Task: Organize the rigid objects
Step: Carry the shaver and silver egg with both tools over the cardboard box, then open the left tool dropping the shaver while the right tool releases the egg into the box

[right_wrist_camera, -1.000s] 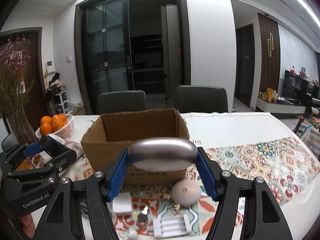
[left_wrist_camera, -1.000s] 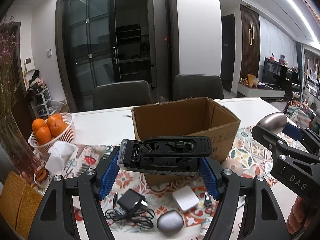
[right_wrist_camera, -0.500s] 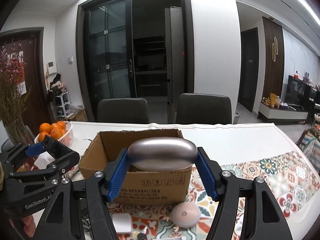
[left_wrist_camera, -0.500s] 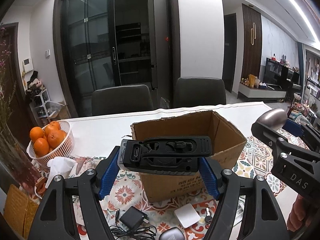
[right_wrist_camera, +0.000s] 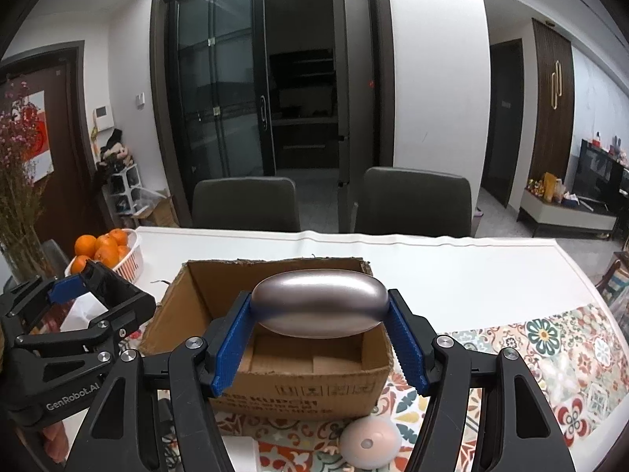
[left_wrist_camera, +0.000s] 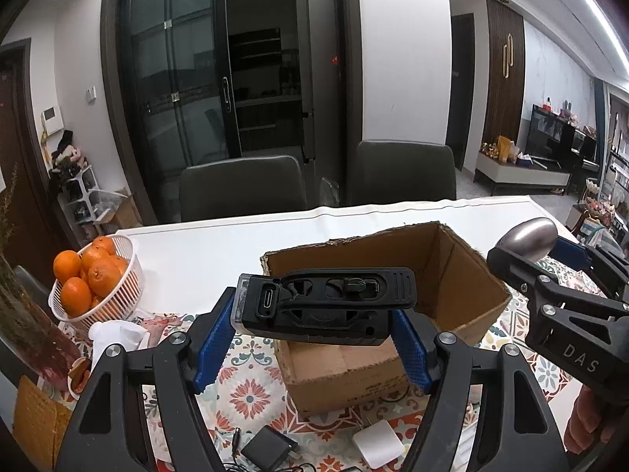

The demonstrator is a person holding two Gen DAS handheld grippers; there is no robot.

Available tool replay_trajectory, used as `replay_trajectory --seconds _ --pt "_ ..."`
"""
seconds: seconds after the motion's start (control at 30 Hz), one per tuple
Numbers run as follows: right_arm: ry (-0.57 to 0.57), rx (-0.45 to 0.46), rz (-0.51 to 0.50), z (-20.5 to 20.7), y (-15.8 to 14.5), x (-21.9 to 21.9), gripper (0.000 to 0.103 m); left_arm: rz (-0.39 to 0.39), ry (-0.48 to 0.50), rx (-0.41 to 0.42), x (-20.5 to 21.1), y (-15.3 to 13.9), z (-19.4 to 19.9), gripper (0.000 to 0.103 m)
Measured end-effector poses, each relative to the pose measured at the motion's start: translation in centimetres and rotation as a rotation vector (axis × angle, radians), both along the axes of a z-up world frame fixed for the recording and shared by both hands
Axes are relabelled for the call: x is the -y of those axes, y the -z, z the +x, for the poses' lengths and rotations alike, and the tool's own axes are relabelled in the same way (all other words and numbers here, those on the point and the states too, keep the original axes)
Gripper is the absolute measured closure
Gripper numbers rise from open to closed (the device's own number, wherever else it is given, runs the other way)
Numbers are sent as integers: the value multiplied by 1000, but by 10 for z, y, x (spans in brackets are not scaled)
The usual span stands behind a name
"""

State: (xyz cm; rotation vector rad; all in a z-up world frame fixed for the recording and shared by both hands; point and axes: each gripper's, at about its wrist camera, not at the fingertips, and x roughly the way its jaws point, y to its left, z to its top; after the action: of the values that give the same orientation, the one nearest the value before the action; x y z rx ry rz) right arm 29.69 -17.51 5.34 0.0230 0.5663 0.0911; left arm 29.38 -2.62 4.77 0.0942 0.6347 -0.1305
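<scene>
My left gripper (left_wrist_camera: 314, 314) is shut on a black rectangular device (left_wrist_camera: 326, 303) with a USB-C port, held above the near left rim of an open cardboard box (left_wrist_camera: 464, 271). My right gripper (right_wrist_camera: 318, 314) is shut on a smooth metallic oval case (right_wrist_camera: 318, 303), held over the box (right_wrist_camera: 298, 373). The box inside looks empty. The right gripper with the oval case (left_wrist_camera: 530, 238) also shows in the left wrist view. The left gripper (right_wrist_camera: 90, 287) shows at the left of the right wrist view.
A white basket of oranges (left_wrist_camera: 94, 275) and crumpled tissue (left_wrist_camera: 114, 338) sit at left. A black charger with cable (left_wrist_camera: 267, 448) and a white square adapter (left_wrist_camera: 377, 442) lie in front of the box. A pink round gadget (right_wrist_camera: 369, 442) lies on the patterned tablecloth (right_wrist_camera: 550, 354).
Both grippers have risen and moved forward toward the box; they now look down into its open top. Both holds are unchanged.
</scene>
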Motion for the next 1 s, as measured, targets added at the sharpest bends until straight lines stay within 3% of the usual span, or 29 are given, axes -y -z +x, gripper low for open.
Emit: replay_trajectory --seconds 0.67,1.0 --pt "-39 -205 -2 59 42 7 36 44 6 -145 12 31 53 30" --pt "-50 -248 -5 66 54 7 36 57 4 -182 16 44 62 30"
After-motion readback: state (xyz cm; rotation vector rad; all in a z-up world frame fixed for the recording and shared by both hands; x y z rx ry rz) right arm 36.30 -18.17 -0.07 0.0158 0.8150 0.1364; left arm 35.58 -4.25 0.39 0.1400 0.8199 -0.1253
